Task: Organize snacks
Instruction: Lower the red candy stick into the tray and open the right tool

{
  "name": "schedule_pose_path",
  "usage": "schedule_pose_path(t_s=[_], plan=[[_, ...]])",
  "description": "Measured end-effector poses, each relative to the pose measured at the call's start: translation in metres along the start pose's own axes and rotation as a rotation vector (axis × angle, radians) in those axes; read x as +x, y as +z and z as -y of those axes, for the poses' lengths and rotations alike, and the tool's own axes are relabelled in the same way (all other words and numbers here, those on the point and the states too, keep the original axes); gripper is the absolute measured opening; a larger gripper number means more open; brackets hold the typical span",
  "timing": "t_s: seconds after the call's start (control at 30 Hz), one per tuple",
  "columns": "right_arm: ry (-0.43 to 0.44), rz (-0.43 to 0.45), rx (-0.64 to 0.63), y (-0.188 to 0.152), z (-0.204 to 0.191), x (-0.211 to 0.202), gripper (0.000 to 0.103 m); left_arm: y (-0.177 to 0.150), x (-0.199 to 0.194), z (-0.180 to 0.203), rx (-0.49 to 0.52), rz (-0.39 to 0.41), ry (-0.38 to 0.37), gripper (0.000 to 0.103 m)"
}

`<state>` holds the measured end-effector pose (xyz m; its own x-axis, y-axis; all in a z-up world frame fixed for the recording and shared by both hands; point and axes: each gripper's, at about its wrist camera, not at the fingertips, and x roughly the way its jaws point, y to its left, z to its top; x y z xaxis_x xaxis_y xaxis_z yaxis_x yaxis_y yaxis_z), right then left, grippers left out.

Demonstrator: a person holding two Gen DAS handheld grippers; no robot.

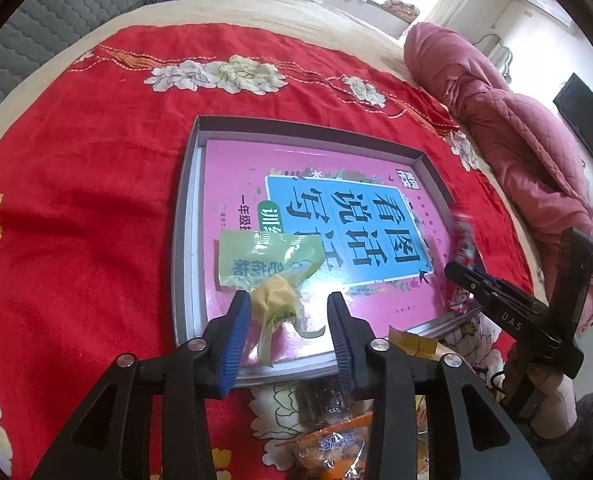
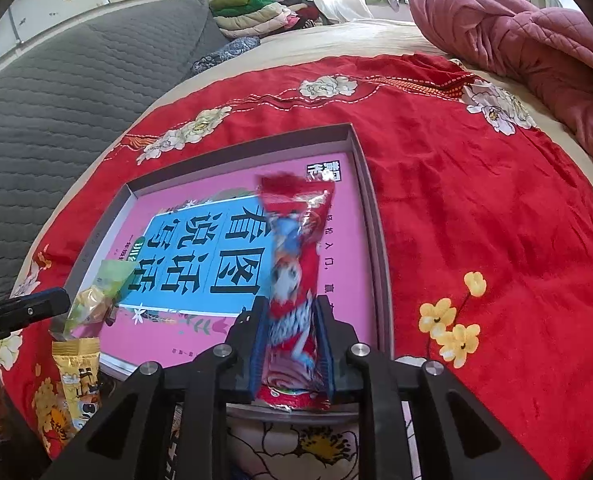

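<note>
While our right gripper (image 2: 290, 344) clamps a red snack packet (image 2: 298, 248) above the gray tray (image 2: 370, 216), our left gripper (image 1: 290, 320) stands released around a green-wrapped snack (image 1: 270, 276) lying on the pink book (image 1: 236, 184) inside that tray, on the red floral cloth (image 1: 76, 184).

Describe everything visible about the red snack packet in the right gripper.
The red snack packet is a long, glossy plastic wrapper, mostly red with a blue-and-white picture down its middle and a crimped top edge. It stands nearly upright, slightly blurred. The right gripper is shut on its lower part, blue pads pressing both sides. It hangs over the pink book lying in the shallow grey box, near the box's right side. Whether its bottom end touches the box cannot be told.
</note>
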<state>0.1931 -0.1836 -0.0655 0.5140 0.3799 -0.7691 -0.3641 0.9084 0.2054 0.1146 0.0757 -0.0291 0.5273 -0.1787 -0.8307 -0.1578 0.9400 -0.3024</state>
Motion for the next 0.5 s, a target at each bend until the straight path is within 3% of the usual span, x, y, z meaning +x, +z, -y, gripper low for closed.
schedule_pose_path(t_s=[0.5], plan=[[0.021,0.026,0.027,0.0037,0.0035,-0.0087,0.037,-0.0004,-0.0085,0.0034,0.005,0.010,0.006,0.053]])
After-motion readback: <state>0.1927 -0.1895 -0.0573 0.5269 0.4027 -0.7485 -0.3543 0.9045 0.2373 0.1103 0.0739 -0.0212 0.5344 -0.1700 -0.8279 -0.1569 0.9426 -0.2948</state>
